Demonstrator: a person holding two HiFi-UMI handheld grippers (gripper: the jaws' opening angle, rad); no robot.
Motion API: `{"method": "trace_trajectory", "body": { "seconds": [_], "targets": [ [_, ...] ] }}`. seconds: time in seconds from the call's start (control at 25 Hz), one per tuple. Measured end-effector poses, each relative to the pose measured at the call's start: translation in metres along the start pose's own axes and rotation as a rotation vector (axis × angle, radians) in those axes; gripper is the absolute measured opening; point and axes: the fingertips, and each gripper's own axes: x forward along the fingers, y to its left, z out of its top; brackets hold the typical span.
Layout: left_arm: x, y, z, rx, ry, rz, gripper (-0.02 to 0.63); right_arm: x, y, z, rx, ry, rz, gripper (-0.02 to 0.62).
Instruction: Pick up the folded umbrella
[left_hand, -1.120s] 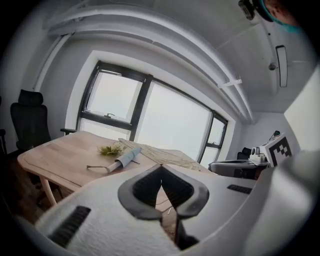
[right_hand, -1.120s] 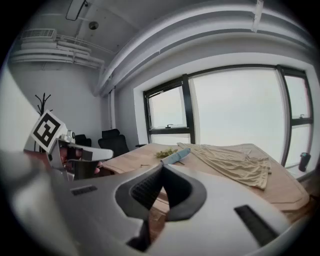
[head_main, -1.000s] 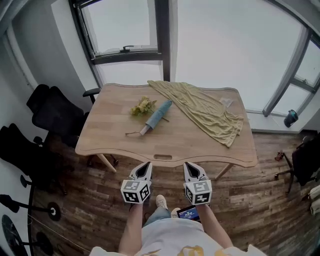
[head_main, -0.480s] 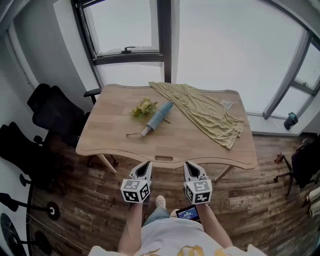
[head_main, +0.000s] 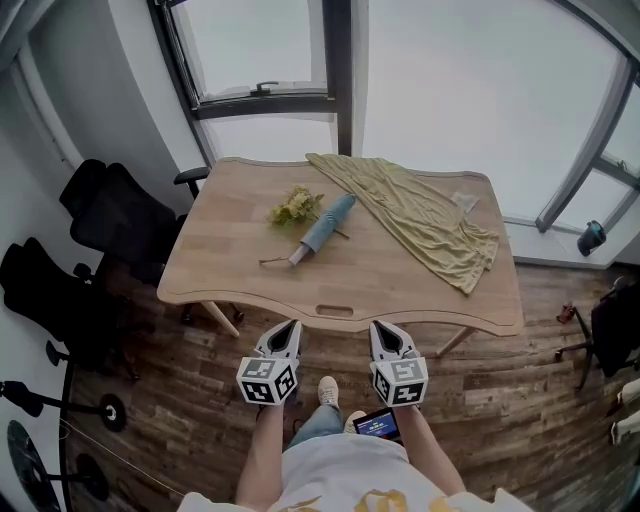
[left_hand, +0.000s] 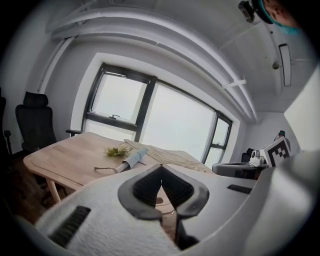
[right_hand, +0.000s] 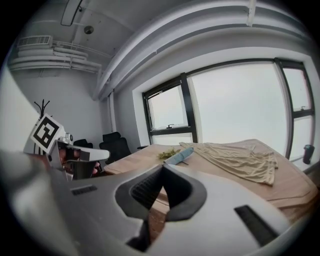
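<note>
We hold the left gripper (head_main: 291, 327) and right gripper (head_main: 381, 327) short of the table's (head_main: 400, 285) near edge, each with jaws together and empty. The umbrella (head_main: 322, 228) lies slantwise toward the far edge, left of middle, between flowers (head_main: 293, 207) and cloth (head_main: 420, 215). We should open 1 gripper, reach over, and close across the umbrella's middle, clear of both.

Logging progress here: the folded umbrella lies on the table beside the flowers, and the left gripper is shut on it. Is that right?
Not quite. The folded umbrella does lie on the table beside the flowers, but the left gripper is shut on nothing: the head view shows it short of the table's near edge, apart from the umbrella.
</note>
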Motion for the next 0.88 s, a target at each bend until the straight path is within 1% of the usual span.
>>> {"method": "trace_trajectory", "body": {
  "seconds": [0.16,0.36,0.48,0.6,0.8,0.88],
  "targets": [
    [0.018,0.006,0.0,0.01,0.018,0.0,0.02,0.013,-0.012,-0.003,0.016,0.015,-0.013,0.011],
    [0.058,0.02,0.002,-0.001,0.032,-0.019,0.02,0.045,-0.035,-0.004,0.027,0.038,-0.04,0.009],
    [0.092,0.037,0.011,-0.016,0.02,-0.019,0.02,0.075,-0.051,-0.001,0.022,0.059,-0.052,0.011],
    [0.135,0.057,0.023,-0.011,0.019,-0.026,0.02,0.112,-0.071,0.005,0.019,0.083,-0.071,0.011],
    [0.2,0.087,0.037,-0.013,0.063,-0.054,0.02,0.168,-0.103,0.023,0.039,0.097,-0.114,0.009],
    [0.221,0.098,0.042,0.001,0.08,-0.055,0.02,0.188,-0.113,0.027,0.051,0.101,-0.128,0.011]
  ]
}}
